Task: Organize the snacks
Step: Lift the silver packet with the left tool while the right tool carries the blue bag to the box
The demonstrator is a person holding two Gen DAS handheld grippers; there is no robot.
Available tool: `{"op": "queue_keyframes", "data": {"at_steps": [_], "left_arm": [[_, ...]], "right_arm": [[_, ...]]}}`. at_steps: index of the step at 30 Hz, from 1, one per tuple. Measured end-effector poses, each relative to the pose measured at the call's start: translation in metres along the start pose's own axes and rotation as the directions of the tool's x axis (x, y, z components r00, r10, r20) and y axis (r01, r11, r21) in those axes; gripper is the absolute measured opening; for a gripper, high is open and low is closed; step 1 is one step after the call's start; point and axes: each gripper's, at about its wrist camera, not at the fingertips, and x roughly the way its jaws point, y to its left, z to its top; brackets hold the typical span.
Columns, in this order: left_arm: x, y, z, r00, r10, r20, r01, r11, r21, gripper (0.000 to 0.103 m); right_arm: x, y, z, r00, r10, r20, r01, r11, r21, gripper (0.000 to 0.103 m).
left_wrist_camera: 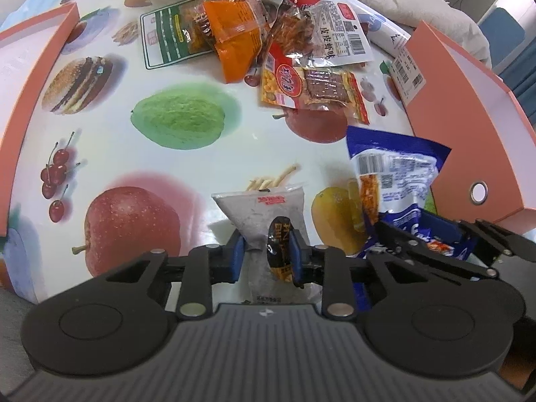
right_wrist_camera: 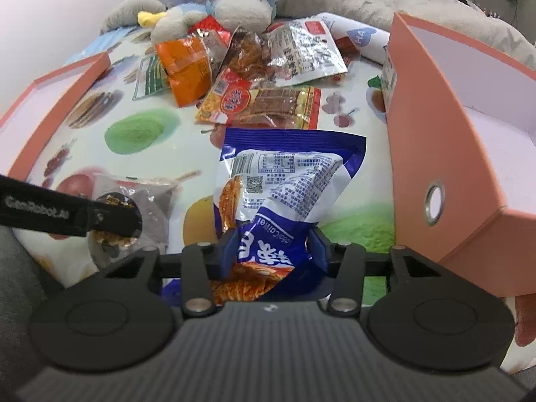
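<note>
My left gripper (left_wrist_camera: 266, 256) is shut on a grey snack packet (left_wrist_camera: 264, 216) with a black label, held above the fruit-print tablecloth. My right gripper (right_wrist_camera: 273, 251) is shut on a blue and white snack bag (right_wrist_camera: 284, 181), held just to the right of the left one; the bag also shows in the left wrist view (left_wrist_camera: 395, 174). The left gripper and its grey packet show in the right wrist view (right_wrist_camera: 134, 207). A pile of snack packets (left_wrist_camera: 284, 43) lies at the far middle of the table, among them an orange packet (left_wrist_camera: 234, 37) and a red and yellow packet (left_wrist_camera: 311, 88).
An orange box (left_wrist_camera: 469, 107) stands open at the right, close to the blue bag, and shows in the right wrist view (right_wrist_camera: 435, 140). Another orange box (left_wrist_camera: 37, 67) lies at the left. Plush toys (right_wrist_camera: 214, 10) and grey bedding sit behind the pile.
</note>
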Motion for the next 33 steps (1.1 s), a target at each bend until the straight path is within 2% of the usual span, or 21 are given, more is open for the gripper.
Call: {"op": "queue_keyframes", "data": {"at_steps": [16, 33], "left_arm": [[-0.049, 0.003, 0.020, 0.997, -0.010, 0.076, 0.015, 0.998, -0.064, 0.028], [-0.123, -0.034, 0.066, 0.978, -0.068, 0.195, 0.072, 0.997, -0.010, 0.028]], "right_arm": [[-0.052, -0.004, 0.035, 0.997, 0.027, 0.079, -0.027, 1.000, 0.010, 0.047], [-0.121, -0.024, 0.082, 0.971, 0.003, 0.237, -0.014, 0.999, 0.045, 0.047]]}}
